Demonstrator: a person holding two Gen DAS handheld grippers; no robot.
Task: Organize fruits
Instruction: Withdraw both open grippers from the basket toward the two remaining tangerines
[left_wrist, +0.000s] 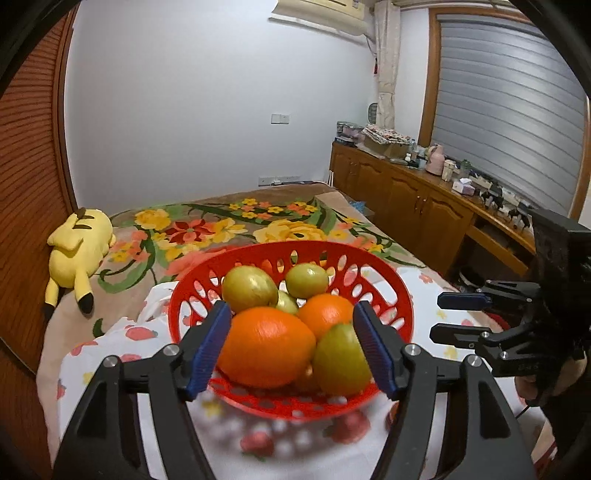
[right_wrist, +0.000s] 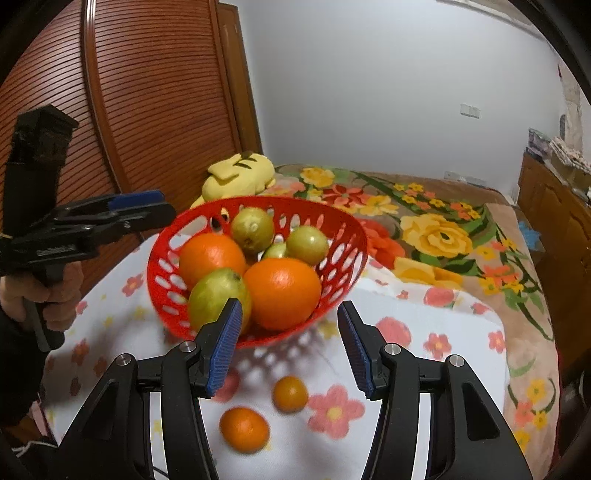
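A: Where's the fruit?

B: Most of it is in the red basket, which stands on a flowered cloth over the bed. Two oranges and several green fruits are piled in it, touching one another.

A: Anything outside it?

B: Two small oranges lie on the cloth near the right gripper, on the near side of the basket and apart from it.

A: And the fingers?

B: The left gripper has its fingers partly apart with nothing gripped; the basket's near fruit shows through the gap, beyond the tips. The right gripper's fingers are also partly apart and empty, pointing at the basket's near rim. In the right view a hand holds the left gripper at the left of the basket.

A: What else is around?

B: A yellow plush toy on the bed, far left, against a wooden wardrobe.
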